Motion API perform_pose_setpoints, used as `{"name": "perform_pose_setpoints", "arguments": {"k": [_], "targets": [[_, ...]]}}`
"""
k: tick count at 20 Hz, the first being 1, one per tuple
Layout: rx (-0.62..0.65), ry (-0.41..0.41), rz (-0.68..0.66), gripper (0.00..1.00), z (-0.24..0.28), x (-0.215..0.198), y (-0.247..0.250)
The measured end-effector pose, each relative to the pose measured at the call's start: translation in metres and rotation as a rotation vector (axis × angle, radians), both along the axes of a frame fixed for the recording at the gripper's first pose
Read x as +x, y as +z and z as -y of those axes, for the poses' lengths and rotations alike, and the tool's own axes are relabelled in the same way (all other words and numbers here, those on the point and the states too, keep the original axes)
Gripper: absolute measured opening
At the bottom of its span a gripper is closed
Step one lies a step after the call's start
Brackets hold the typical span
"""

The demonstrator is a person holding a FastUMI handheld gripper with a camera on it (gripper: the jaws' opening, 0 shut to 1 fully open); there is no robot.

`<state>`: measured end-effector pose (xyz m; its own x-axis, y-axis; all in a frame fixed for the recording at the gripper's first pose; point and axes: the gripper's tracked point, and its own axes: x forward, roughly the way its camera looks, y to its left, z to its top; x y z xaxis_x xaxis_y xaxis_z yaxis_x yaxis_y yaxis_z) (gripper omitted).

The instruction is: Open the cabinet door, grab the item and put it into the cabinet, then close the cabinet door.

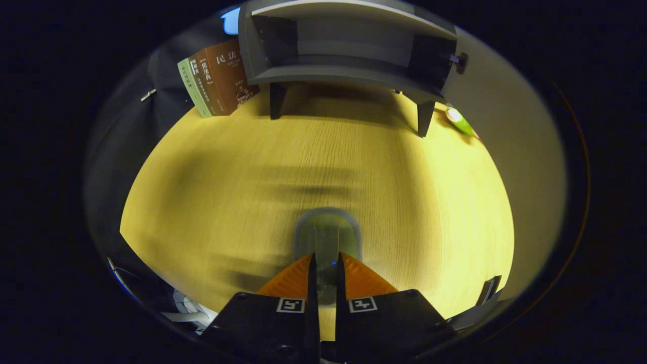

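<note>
Clearly visible: one grey cabinet (349, 45) stands on legs at the far side of the wooden table (202, 192); its inside shows as an open, dark space.
Cabinet door: it is swung to the right side of the cabinet, and its small dark knob (460, 61) sticks out there.
Hard to see: the item (327, 237) is blurred; it looks like a small grey-rimmed, see-through thing, and I cannot tell what it is.
Gripper (326, 265): the two fingers are nearly together and press on the item from both sides; part of it is hidden between them.
Item place: well in front of the cabinet, above the table.
Left of the cabinet: two books (217, 81) lean there, one green and one brown.
Right of the cabinet: one small green and white object (459, 120) lies on the table near the right leg; its shape is not clear.
</note>
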<state>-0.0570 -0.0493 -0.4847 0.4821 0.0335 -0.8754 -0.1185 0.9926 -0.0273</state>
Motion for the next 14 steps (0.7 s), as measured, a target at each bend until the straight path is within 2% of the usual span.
{"name": "perform_pose_setpoints", "arguments": {"k": [5,14], "targets": [[-0.001,-0.048,0.116,0.17,-0.014,0.023,0.066],[0.016,-0.182,0.471,0.16,-0.05,0.072,0.236]]}}
